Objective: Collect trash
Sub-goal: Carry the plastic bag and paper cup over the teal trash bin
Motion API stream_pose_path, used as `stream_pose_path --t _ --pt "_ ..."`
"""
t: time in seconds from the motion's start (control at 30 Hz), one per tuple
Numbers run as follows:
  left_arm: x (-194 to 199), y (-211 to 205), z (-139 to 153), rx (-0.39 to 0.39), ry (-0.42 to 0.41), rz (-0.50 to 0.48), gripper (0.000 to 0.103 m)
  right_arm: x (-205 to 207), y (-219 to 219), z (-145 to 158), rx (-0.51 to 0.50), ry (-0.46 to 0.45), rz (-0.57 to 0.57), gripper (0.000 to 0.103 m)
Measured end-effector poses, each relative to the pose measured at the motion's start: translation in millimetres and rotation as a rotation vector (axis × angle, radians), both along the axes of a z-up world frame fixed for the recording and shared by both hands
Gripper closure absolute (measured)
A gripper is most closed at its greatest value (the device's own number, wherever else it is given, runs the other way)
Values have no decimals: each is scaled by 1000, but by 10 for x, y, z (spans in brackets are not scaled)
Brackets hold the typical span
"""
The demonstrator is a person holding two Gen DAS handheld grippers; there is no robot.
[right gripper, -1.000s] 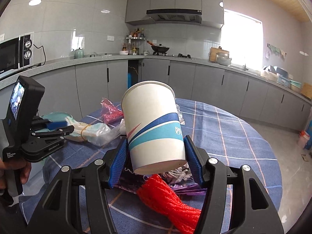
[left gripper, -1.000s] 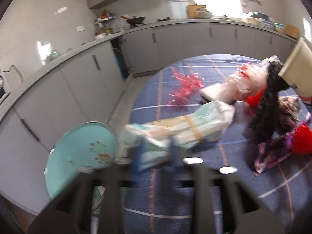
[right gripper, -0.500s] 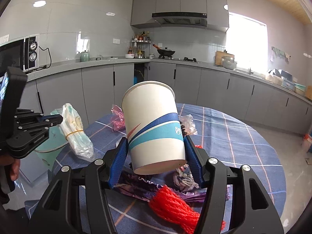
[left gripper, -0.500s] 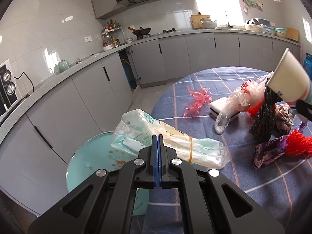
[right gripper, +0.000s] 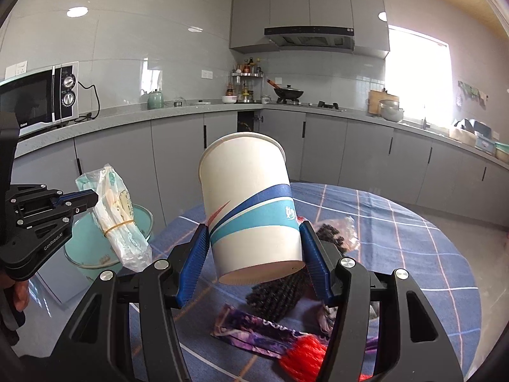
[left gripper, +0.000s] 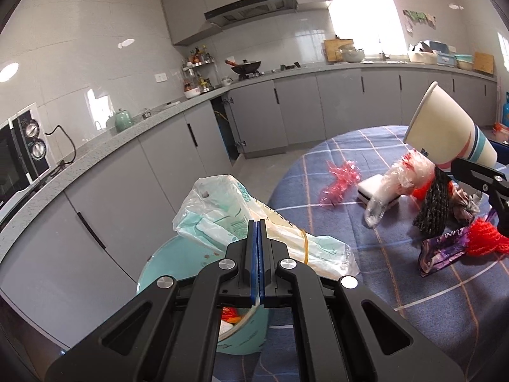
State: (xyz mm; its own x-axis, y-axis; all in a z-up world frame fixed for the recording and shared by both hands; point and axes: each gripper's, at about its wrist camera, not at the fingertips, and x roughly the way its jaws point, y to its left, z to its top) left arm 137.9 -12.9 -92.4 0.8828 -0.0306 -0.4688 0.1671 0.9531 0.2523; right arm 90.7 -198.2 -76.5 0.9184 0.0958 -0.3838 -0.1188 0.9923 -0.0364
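**Bag and cup held above the blue checked surface**

A clear plastic bag of pale green packets bound by a rubber band (right gripper: 117,216) is pinched in the closed fingers of the left gripper (left gripper: 257,232) — it hangs over the round mint-green bin (right gripper: 92,248) beside the surface (right gripper: 413,238). A white paper cup with blue bands (right gripper: 251,203) is clamped, tilted, between the fingers of the right gripper (right gripper: 254,258) — above a red yarn bundle (right gripper: 302,356) and a purple wrapper (right gripper: 254,334).

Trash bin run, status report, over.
Left gripper shut on plastic bag, hanging over teal bin. Right gripper holds paper cup. Path clear.
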Motion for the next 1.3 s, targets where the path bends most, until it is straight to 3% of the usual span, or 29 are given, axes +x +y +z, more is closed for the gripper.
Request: stream_pose_path --t 0.5,1.3 --pt "-25 446 219 -28 -48 71 102 374 489 100 5 -2 87 45" --pt "155 1132 274 -48 -69 234 102 788 1117 48 -15 26 187 45"
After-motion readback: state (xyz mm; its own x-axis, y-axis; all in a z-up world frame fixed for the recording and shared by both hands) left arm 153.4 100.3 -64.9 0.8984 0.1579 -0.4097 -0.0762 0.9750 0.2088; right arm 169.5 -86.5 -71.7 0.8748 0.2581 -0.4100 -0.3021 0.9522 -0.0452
